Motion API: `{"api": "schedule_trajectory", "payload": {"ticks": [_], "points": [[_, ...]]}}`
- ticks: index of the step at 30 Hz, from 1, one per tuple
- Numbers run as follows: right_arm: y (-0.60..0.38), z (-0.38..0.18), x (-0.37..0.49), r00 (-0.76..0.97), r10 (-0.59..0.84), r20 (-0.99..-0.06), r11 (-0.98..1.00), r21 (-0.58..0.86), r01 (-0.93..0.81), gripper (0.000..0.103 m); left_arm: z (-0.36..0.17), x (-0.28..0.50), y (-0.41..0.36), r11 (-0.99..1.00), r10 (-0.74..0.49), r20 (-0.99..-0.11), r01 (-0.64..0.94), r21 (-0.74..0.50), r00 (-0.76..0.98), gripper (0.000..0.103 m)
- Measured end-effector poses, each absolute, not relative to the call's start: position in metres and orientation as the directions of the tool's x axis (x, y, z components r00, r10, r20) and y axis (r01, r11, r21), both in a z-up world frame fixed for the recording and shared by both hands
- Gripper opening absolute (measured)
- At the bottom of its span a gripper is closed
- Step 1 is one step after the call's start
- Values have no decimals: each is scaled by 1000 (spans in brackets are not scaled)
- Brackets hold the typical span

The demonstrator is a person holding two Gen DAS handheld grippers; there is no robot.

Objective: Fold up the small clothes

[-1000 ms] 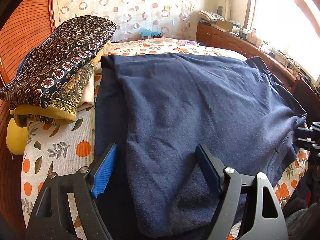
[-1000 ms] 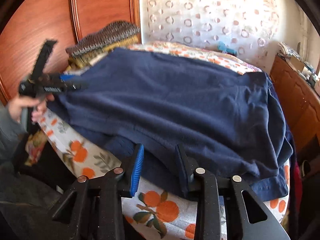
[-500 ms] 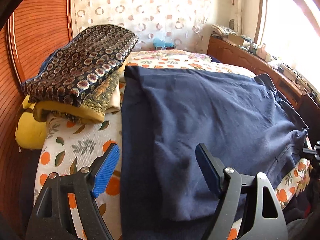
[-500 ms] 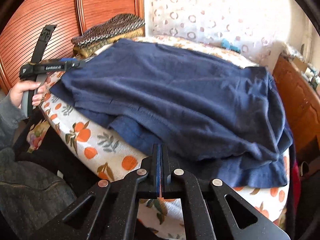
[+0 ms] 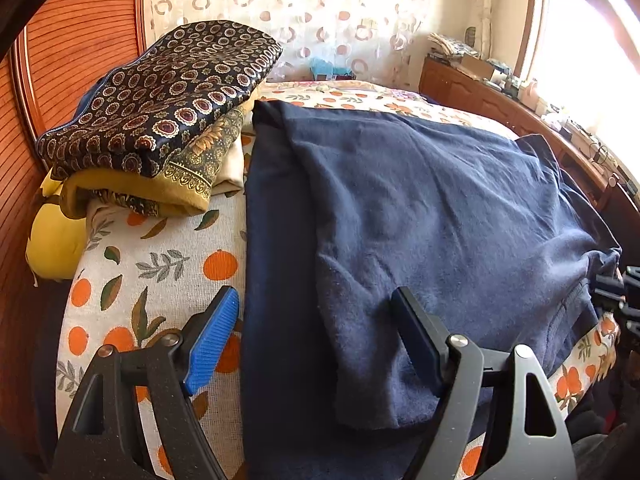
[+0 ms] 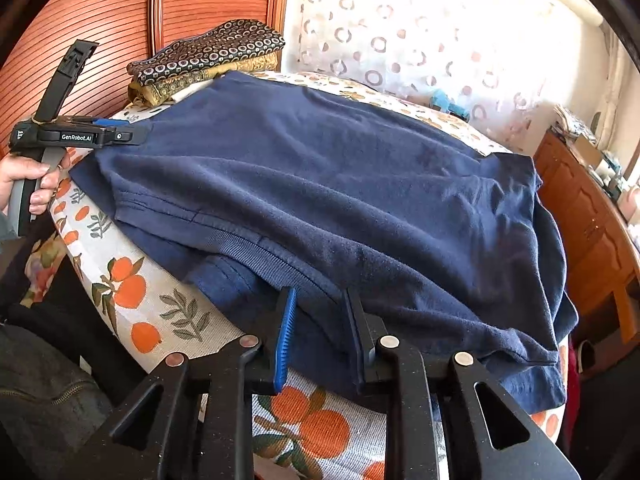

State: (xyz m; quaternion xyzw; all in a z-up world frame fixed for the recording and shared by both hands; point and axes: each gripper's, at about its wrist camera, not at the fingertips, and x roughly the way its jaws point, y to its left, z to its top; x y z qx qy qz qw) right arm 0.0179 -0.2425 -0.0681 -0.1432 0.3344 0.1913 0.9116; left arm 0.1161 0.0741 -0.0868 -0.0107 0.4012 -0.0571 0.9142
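Note:
A navy blue garment (image 5: pixel 420 216) lies spread and partly folded on the orange-print cloth (image 5: pixel 160 272) of the table; it also shows in the right wrist view (image 6: pixel 340 200). My left gripper (image 5: pixel 316 320) is open, its jaws wide apart over the garment's near left edge, holding nothing. It shows from the side in the right wrist view (image 6: pixel 120 134), at the garment's far left corner. My right gripper (image 6: pixel 320 308) is open with a narrow gap, straddling the garment's ribbed hem (image 6: pixel 256 248) at the near edge.
A stack of patterned folded fabrics (image 5: pixel 160 100) lies at the far left, above a yellow cushion (image 5: pixel 56 240). A wooden panel (image 6: pixel 120 20) stands behind. A wooden sideboard (image 6: pixel 592 220) with clutter runs along the right, under a bright window (image 5: pixel 580 40).
My right gripper, shut half a second ago, has opened a little and moved forward onto the hem. My left gripper has pulled back slightly and stays open.

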Motion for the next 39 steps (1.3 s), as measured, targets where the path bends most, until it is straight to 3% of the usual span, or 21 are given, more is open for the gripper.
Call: {"api": "schedule_trajectory", "payload": {"ticks": [1, 7, 10, 13, 14, 15, 18, 26, 28, 39], "points": [[-242, -68, 18, 691, 267, -672, 880, -122, -458, 3, -87, 117, 74, 993, -112, -733, 95, -64, 671, 79], [-245, -62, 6, 641, 365, -675, 853, -34, -521, 1, -86, 119, 77, 993, -119, -733, 89, -80, 670, 79], [-250, -60, -1, 642, 380, -665, 851, -20, -524, 1, -86, 118, 76, 992, -125, -729, 90, -88, 673, 72], [-256, -60, -3, 654, 381, -654, 862, -5, -507, 1, -85, 117, 72, 993, -116, -731, 96, -69, 673, 58], [-257, -59, -5, 662, 380, -646, 866, -4, -500, 1, -84, 117, 70, 991, -129, -731, 110, -75, 670, 48], [-258, -57, -5, 670, 377, -639, 872, 2, -489, 4, -83, 117, 69, 989, -145, -732, 120, -87, 666, 37], [-261, -54, -6, 694, 370, -618, 887, 12, -462, 16, -81, 116, 69, 983, -185, -736, 136, -126, 651, 15], [-283, -50, -12, 742, 364, -563, 914, 62, -401, 20, -37, 115, 32, 953, -296, -676, 253, -165, 675, 11], [-290, -51, -14, 757, 350, -552, 923, 66, -379, 28, -23, 121, 12, 938, -336, -664, 305, -168, 668, 11], [-352, -51, -37, 828, 263, -495, 964, 112, -240, 33, 43, 158, -168, 792, -517, -641, 602, -107, 567, 10]]}}
